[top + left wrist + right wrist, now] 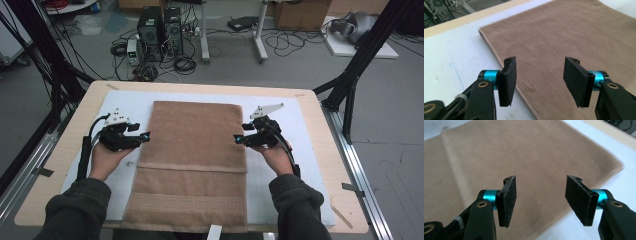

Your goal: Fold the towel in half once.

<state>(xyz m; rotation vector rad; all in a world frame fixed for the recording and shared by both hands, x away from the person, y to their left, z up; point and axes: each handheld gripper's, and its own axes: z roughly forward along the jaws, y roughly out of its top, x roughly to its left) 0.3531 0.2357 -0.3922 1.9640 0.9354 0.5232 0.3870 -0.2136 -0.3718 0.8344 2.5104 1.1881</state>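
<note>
Flanking the towel [192,160], folded flat on the white mat [295,120]: my left gripper [145,136] at its left edge, my right gripper [239,138] at its right. Both jaws apart, holding nothing.

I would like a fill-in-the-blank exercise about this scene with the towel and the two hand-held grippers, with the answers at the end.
1. The towel lying on the white mat is ____ in colour.
2. The jaws of the left hand-held gripper stand ____, with nothing between them.
3. The right hand-held gripper is at the towel's ____ edge in the high view.
4. Both hand-held grippers point ____ the towel.

Answers: brown; open; right; toward
</note>
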